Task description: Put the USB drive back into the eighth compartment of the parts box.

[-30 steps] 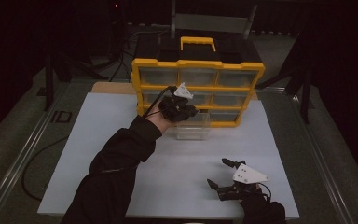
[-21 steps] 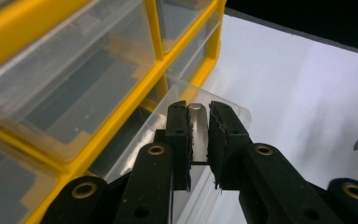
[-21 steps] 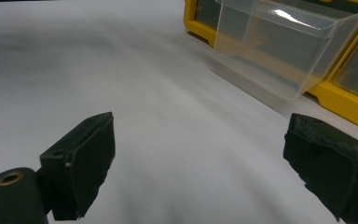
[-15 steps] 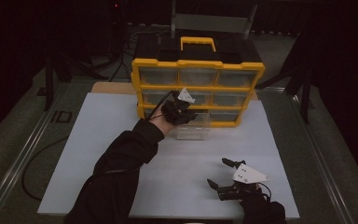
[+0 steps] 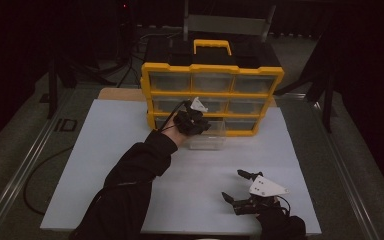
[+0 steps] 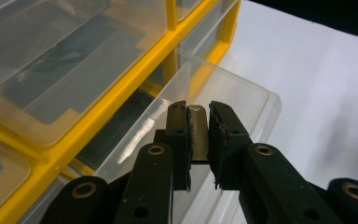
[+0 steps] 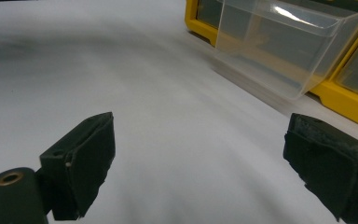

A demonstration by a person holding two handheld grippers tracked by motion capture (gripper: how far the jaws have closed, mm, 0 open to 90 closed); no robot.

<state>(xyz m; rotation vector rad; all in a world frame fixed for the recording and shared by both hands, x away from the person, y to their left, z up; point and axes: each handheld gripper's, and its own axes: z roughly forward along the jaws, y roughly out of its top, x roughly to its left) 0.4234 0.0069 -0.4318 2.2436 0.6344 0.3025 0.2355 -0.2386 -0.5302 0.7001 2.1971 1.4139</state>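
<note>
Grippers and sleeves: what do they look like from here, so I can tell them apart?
Both sleeves are black. The left gripper and right gripper are black, each topped with a pale grey three-cornered plate; a dark cable trails from the left. Up close, the jaws show brass-coloured rivets and rough black pads.

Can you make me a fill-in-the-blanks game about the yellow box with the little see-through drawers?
The left gripper is shut on a small ____ piece.
The clear drawer sticks out from the ____ row of the yellow organizer.
The right gripper rests with its fingers ____.
The organizer's carry handle is ____.

Missing words: metal; bottom; open; yellow
</note>
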